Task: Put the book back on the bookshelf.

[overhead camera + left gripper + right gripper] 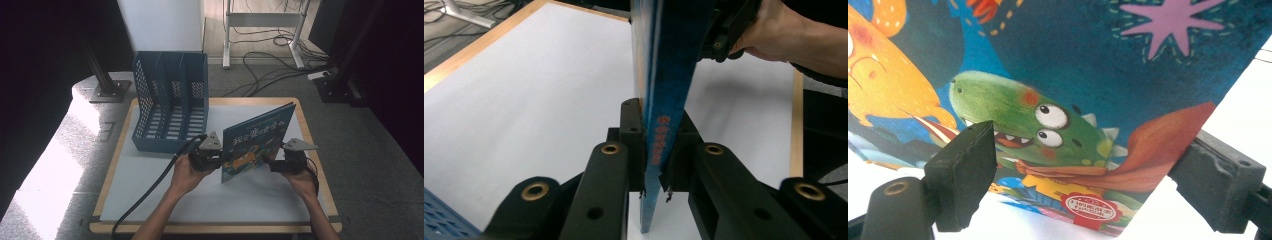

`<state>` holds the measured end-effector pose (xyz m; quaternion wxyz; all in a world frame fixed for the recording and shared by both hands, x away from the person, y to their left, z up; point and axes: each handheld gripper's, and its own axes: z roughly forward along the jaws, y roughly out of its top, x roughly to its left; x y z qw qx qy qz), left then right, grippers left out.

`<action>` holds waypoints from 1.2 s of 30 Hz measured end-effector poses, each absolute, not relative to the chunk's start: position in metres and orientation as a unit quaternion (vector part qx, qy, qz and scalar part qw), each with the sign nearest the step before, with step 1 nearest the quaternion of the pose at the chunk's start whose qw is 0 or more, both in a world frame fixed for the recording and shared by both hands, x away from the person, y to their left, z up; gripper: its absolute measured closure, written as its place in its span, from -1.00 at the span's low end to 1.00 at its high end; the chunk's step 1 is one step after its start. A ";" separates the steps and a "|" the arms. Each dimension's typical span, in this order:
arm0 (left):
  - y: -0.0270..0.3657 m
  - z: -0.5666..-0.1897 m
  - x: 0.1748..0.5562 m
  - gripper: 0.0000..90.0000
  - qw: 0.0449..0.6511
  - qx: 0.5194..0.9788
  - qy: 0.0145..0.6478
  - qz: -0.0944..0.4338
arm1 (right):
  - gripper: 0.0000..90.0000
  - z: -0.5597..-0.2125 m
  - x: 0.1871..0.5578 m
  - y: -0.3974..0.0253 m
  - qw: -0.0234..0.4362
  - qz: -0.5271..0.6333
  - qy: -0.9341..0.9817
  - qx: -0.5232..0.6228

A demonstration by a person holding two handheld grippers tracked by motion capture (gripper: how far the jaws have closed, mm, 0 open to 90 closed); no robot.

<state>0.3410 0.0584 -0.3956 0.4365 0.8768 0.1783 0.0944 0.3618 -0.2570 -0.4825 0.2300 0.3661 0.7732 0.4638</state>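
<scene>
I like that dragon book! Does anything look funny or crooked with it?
Yes. The book is off the table and tilted, one end higher than the other. The left gripper clamps its spine edge. The right gripper has its jaws spread wide by the cover. The blue file rack looks fine.

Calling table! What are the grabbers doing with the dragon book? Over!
Left gripper shut on the blue picture book, spine end. Right gripper open beside its cover. Book upright on the white table. Blue plastic file rack behind, path clear.

A lab or office workspace is showing here. Cables (270, 62) are trailing over grey carpet (380, 165) beside a desk frame (262, 20).
</scene>
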 end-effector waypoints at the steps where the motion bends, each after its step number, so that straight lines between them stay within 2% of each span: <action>1: 0.058 -0.396 0.341 0.83 0.437 0.876 0.181 0.094 | -0.67 -0.482 0.362 -0.257 0.228 0.465 0.772 0.367; 9: 0.062 -0.394 0.343 0.85 0.451 0.867 0.191 0.096 | -0.60 -0.481 0.363 -0.261 0.224 0.492 0.759 0.363; 12: 0.065 -0.389 0.343 0.85 0.467 0.858 0.195 0.092 | -0.60 -0.481 0.363 -0.262 0.203 0.512 0.751 0.365; 18: 0.071 -0.387 0.342 0.85 0.471 0.855 0.199 0.089 | -0.59 -0.479 0.364 -0.259 0.189 0.529 0.743 0.364; 24: 0.076 -0.389 0.345 0.85 0.484 0.848 0.204 0.073 | -0.58 -0.471 0.363 -0.259 0.195 0.541 0.735 0.360; 36: 0.085 -0.378 0.342 0.85 0.500 0.835 0.210 0.090 | -0.58 -0.450 0.364 -0.250 0.209 0.530 0.740 0.357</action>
